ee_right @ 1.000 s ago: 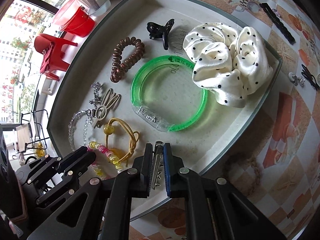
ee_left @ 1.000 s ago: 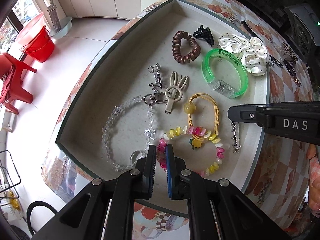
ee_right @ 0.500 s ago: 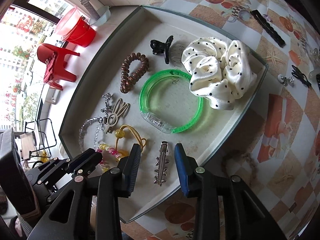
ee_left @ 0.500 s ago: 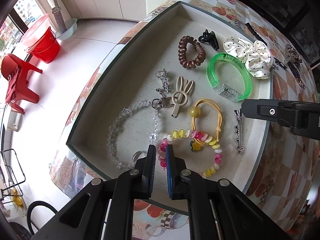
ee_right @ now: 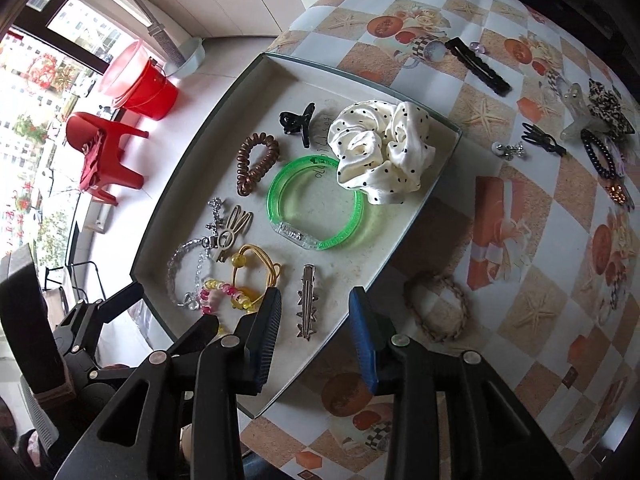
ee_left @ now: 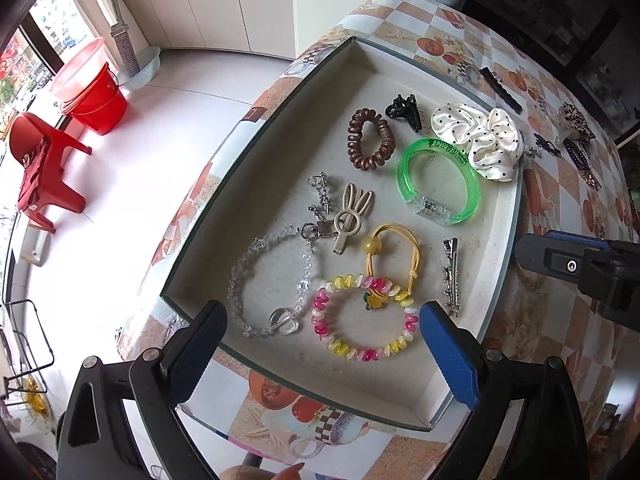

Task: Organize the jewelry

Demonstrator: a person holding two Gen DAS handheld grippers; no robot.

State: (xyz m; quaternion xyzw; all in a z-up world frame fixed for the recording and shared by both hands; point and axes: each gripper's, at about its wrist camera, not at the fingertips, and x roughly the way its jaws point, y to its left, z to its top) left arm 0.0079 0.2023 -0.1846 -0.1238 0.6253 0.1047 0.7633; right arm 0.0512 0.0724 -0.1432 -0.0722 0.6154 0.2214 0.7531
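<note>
A shallow grey tray (ee_left: 280, 92) (ee_right: 416, 208) holds a pink-and-yellow bead bracelet (ee_left: 366, 318), clear bead bracelet (ee_left: 264, 276), yellow cord tie (ee_left: 394, 250), silver hair clip (ee_left: 451, 276) (ee_right: 307, 306), green bangle (ee_left: 438, 180) (ee_right: 316, 208), brown coil tie (ee_left: 370, 139), black claw clip (ee_left: 404, 111) and polka-dot scrunchie (ee_left: 480, 140) (ee_right: 380, 148). My left gripper (ee_left: 322, 344) is open and empty above the bead bracelets. My right gripper (ee_right: 316, 320) is open and empty, its jaws on either side of the silver clip, above it.
On the patterned tablecloth right of the tray lie a braided tan hair tie (ee_right: 438, 306), a long black clip (ee_right: 478, 66), a small black clip (ee_right: 544, 138), a leopard bow (ee_right: 608, 106) and dark bead ties (ee_right: 600, 158). A red bucket (ee_left: 94, 94) and stool (ee_left: 44, 168) stand on the floor.
Both grippers opened and drew back from the tray. The right one let go of the silver hair clip, which now lies in the tray. The left one opened empty.
</note>
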